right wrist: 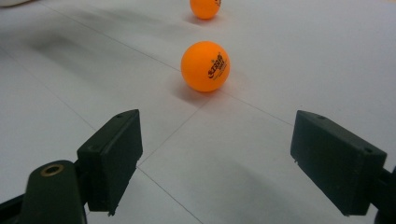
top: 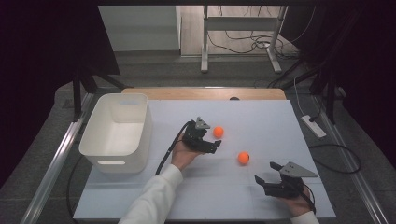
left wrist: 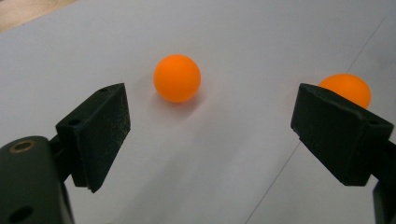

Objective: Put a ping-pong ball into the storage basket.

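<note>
A big white table (top: 261, 200) has a white bin (top: 116, 133) on its left side. The bin looks empty inside.

The left gripper (top: 215, 145) is near the middle of the table. Its jaws are spread wide and hold nothing. The right gripper (top: 266, 173) is low on the right side of the table. Its jaws are spread wide too, with nothing between them.

Two orange balls sit on the table. The far ball (top: 218, 131) is just beside the left gripper. In the left gripper view this ball (left wrist: 177, 78) lies ahead of the jaws, a bit toward the left jaw, not yet between them. The near ball (top: 243, 157) sits between the two grippers, closer to the right one. In the right gripper view it (right wrist: 205, 66) lies ahead of the open jaws, with black writing on it.

I think the job is to put the balls in the bin, and the step now is reaching for them. No ball is picked up yet. Next, the left gripper should slide forward until the far ball is between its jaws, then close gently. Balls roll away easily, so a bump from one jaw could push it off.
</note>
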The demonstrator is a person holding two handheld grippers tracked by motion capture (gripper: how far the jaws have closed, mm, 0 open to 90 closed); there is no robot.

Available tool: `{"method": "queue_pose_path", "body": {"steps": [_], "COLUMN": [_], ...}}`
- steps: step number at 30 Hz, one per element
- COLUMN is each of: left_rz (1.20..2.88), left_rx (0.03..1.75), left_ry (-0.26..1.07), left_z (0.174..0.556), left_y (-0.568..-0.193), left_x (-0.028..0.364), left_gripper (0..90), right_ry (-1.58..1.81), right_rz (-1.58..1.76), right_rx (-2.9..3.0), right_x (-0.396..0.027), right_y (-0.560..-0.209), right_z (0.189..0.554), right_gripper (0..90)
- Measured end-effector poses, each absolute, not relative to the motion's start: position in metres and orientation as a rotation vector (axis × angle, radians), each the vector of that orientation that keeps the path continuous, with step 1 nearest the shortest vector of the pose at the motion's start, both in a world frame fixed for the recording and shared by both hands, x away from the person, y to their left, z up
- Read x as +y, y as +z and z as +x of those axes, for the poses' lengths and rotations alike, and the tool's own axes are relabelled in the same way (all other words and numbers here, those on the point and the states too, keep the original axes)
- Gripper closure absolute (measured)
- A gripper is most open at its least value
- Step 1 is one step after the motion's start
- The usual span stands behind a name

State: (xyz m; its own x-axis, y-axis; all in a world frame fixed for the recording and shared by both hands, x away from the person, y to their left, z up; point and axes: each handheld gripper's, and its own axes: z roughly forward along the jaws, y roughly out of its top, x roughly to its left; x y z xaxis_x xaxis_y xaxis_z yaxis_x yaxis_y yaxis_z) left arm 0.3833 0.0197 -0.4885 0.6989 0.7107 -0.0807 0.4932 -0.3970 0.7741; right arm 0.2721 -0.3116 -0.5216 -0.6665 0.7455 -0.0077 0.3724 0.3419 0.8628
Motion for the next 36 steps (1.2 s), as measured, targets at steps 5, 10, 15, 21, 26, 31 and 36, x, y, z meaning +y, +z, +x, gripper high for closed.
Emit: {"method": "queue_pose_path", "body": {"steps": [5,10,15,21,26,31,36], "left_rz": [2.089,2.092,2.096,2.080,2.055,2.070,2.036], "left_rx": [0.929,0.941,0.951,0.968,0.976,0.981,1.013], "left_ry": [0.337,0.333,0.325,0.307,0.282,0.295,0.266], "left_z": [0.389,0.394,0.397,0.404,0.409,0.413,0.418], "left_y": [-0.490,-0.492,-0.493,-0.496,-0.495,-0.496,-0.501], "left_x": [0.018,0.017,0.015,0.014,0.014,0.011,0.010], "left_gripper": [12.6,12.6,12.7,12.8,12.9,12.9,12.9], "right_ry": [1.260,1.260,1.262,1.259,1.260,1.260,1.260], "right_rz": [0.984,0.985,0.983,0.986,0.986,0.987,0.986], "right_rx": [2.210,2.210,2.209,2.209,2.207,2.204,2.205], "right_x": [-0.311,-0.311,-0.312,-0.312,-0.312,-0.313,-0.313], "right_y": [-0.522,-0.522,-0.522,-0.521,-0.521,-0.521,-0.521], "right_z": [0.273,0.273,0.273,0.273,0.273,0.273,0.273], "right_gripper": [16.9,16.9,16.9,16.9,16.9,16.9,16.9]}}
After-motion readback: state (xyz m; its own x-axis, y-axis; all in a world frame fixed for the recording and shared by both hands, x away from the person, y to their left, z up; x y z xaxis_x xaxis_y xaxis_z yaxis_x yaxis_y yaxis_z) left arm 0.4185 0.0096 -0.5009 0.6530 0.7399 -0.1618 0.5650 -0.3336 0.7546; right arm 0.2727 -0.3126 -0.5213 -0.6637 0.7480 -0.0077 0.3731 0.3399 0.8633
